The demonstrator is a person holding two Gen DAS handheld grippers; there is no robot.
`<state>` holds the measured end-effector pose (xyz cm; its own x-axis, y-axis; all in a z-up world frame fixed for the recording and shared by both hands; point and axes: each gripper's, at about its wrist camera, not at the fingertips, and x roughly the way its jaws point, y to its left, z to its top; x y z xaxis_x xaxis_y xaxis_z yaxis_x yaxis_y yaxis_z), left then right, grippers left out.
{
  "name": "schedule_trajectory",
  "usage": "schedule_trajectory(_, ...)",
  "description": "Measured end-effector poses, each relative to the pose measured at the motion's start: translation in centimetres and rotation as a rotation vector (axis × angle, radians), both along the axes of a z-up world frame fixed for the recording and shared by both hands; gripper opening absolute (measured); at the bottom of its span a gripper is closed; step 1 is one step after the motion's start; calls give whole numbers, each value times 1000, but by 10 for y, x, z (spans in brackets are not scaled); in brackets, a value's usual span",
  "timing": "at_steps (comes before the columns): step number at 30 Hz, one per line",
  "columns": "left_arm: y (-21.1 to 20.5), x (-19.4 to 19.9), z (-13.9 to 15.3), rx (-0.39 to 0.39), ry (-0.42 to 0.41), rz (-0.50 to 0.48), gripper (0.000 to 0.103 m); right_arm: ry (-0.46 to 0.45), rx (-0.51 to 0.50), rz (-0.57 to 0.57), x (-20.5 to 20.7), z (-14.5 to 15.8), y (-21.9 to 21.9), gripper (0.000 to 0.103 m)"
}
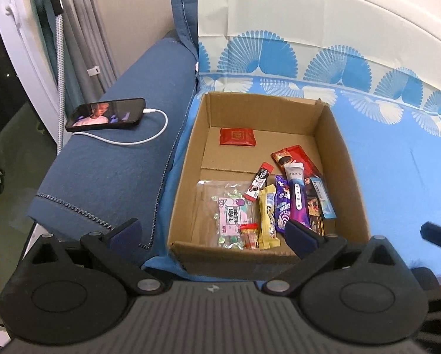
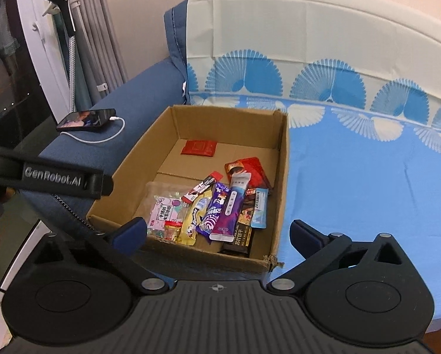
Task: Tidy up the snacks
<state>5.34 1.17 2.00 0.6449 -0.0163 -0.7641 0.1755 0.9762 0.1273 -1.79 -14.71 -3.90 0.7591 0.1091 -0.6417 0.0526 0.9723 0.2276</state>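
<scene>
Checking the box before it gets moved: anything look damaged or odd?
The box's near right corner is torn and frayed. One red packet lies alone at the far end, apart from the other snacks.

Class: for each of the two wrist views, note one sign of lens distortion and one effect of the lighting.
Left wrist view: the window frame bows near the edge; the phone screen glows bright against the dim blue armrest. Right wrist view: the headboard curves like an arch; the cardboard box wall shades the snacks.

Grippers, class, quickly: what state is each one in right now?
Left gripper: open, holding nothing.
Right gripper: open wide, holding nothing.
</scene>
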Motion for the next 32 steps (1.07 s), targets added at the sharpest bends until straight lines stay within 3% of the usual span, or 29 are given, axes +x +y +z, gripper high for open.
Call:
schedule_trajectory(12,6,-24,5,8,-6,-5,103,-53,-23,-11,-26,12,3,103)
schedule_trajectory(32,1,-29,4,45,-14,-1,103,-71,-24,-15,-32,13,3,103)
